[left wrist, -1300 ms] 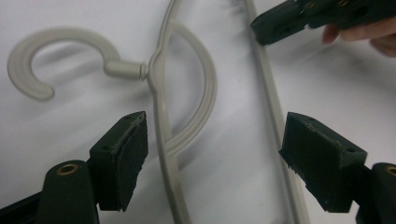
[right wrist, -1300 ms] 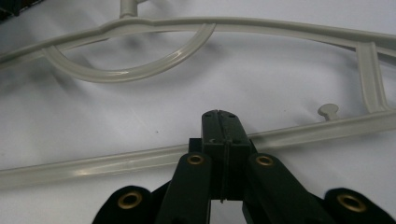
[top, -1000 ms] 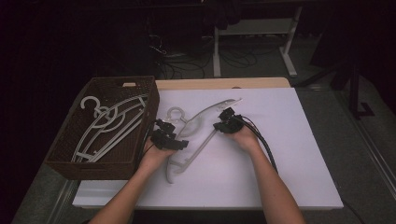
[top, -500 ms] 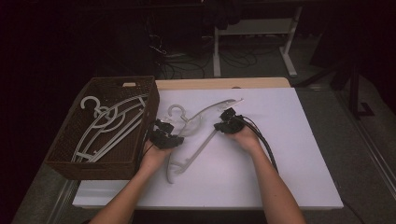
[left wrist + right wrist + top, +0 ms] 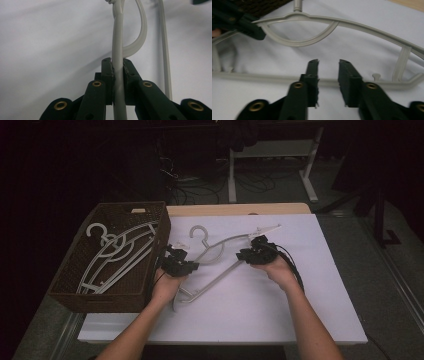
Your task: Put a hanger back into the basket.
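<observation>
left gripper (image 5: 118, 72) clamps one hanger (image 5: 220, 262); basket (image 5: 75, 292) holds several

A brown wicker basket (image 5: 70, 290) holds perhaps three white hangers (image 5: 117, 255).

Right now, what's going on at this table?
A person works a grey hanger on the white table with two tongs. The left tongs are shut on one of its bars. The right tongs have just been opening and stand apart above the bottom bar. More hangers lie in the wicker basket.
</observation>
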Demonstrator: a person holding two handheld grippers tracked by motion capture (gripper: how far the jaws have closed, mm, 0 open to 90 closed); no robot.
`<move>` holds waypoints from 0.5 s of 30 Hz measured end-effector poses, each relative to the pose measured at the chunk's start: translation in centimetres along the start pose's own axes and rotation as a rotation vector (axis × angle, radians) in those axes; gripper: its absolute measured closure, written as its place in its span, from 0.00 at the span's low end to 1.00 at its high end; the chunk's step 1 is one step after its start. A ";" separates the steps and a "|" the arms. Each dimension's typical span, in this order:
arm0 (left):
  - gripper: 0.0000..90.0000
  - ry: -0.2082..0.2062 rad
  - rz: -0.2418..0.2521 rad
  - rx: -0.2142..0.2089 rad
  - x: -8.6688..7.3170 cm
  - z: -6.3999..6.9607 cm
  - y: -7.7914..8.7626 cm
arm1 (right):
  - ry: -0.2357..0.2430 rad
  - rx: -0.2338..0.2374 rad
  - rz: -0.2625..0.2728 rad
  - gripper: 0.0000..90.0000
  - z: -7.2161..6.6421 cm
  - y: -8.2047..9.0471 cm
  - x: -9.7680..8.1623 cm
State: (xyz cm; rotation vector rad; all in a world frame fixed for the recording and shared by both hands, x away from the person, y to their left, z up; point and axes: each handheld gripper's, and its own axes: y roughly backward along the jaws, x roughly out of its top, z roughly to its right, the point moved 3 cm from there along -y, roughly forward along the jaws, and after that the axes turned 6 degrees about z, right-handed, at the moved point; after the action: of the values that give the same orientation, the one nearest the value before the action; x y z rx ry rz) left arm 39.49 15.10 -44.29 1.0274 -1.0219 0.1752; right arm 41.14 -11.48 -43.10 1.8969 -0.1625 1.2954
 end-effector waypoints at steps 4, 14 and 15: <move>0.92 -0.012 0.024 -0.006 1.3 0.6 0.7 | -0.008 0.016 0.019 0.53 -0.9 2.4 -0.5; 0.92 -0.065 0.065 -0.003 5.7 1.4 3.5 | -0.012 -0.022 0.039 0.27 -1.9 5.9 -3.2; 0.92 -0.073 0.066 -0.003 6.2 1.4 3.9 | -0.009 -0.023 0.039 0.25 -2.0 6.1 -3.5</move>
State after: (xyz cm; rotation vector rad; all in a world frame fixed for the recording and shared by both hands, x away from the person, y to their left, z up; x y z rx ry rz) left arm 39.79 14.17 -36.90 1.0040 -1.1231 0.1909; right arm 34.95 -15.29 -42.41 1.8884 -0.2190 1.3061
